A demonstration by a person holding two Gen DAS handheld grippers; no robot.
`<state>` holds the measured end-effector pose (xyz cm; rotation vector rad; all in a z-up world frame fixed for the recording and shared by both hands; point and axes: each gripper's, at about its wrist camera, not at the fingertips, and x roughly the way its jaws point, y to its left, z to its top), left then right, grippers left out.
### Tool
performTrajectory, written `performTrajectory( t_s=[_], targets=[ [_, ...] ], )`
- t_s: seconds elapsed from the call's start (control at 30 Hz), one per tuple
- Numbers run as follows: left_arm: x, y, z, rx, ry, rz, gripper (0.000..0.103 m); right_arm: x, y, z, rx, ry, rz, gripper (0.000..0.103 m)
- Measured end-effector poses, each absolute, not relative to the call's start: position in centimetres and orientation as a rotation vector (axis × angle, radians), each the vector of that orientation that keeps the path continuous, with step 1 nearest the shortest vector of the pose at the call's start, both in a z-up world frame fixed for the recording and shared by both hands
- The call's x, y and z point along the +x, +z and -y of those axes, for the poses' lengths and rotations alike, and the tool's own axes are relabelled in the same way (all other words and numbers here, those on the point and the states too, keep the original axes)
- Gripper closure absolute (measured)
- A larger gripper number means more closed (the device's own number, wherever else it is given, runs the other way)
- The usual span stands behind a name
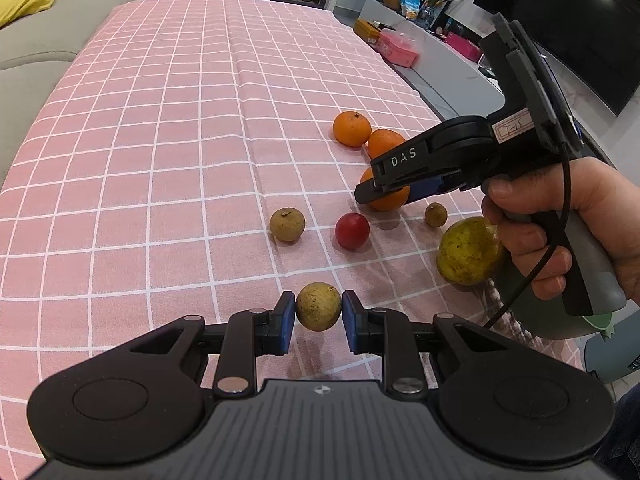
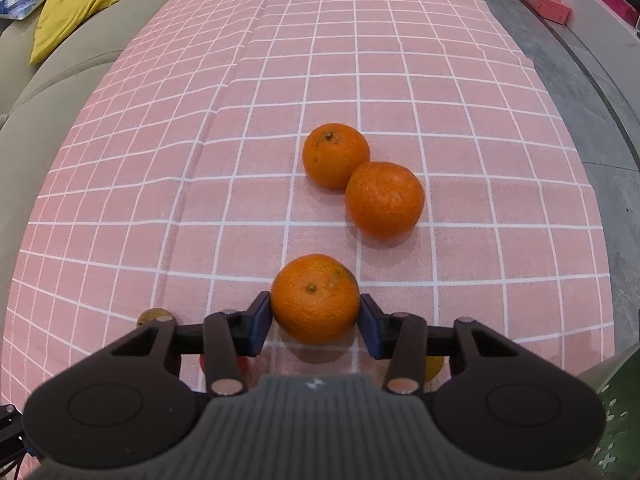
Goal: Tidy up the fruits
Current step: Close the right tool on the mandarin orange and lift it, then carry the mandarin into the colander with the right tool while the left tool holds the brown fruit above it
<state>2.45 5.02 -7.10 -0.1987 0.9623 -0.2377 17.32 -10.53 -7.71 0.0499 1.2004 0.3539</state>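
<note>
My left gripper [image 1: 319, 314] is shut on a small brown longan [image 1: 319, 306], held just above the pink checked cloth [image 1: 160, 140]. My right gripper [image 2: 316, 318] is shut on an orange [image 2: 315, 298]; it also shows in the left wrist view [image 1: 380, 192], with the orange [image 1: 390, 200] partly hidden by its fingers. Two more oranges [image 2: 335, 155] [image 2: 384, 199] touch each other just beyond it. Another longan [image 1: 287, 224], a red fruit [image 1: 352, 231], a smaller longan [image 1: 435, 214] and a large yellow-green fruit [image 1: 468, 251] lie on the cloth.
A grey sofa [image 1: 40, 48] with a yellow cushion [image 2: 80, 4] runs along the left of the table. Pink and yellow boxes [image 1: 396, 46] and a dark screen [image 1: 568, 20] stand to the far right. The table's right edge is near the large fruit.
</note>
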Motion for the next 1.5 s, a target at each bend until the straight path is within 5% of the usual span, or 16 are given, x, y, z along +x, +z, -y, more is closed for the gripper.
performTrajectory(
  t_s=[0.7,1.5],
  targets=[
    [2.3,-4.0,-1.5,-0.125,-0.260,-0.920,0.075,13.6,-1.0,15.7,0.218,0.455,-1.134,0.060],
    [2.0,-1.5,16.8,0.042,-0.463,-0.926,0.075,5.9,2.3,34.6,0.359,0.326,-1.056,0.060]
  ],
)
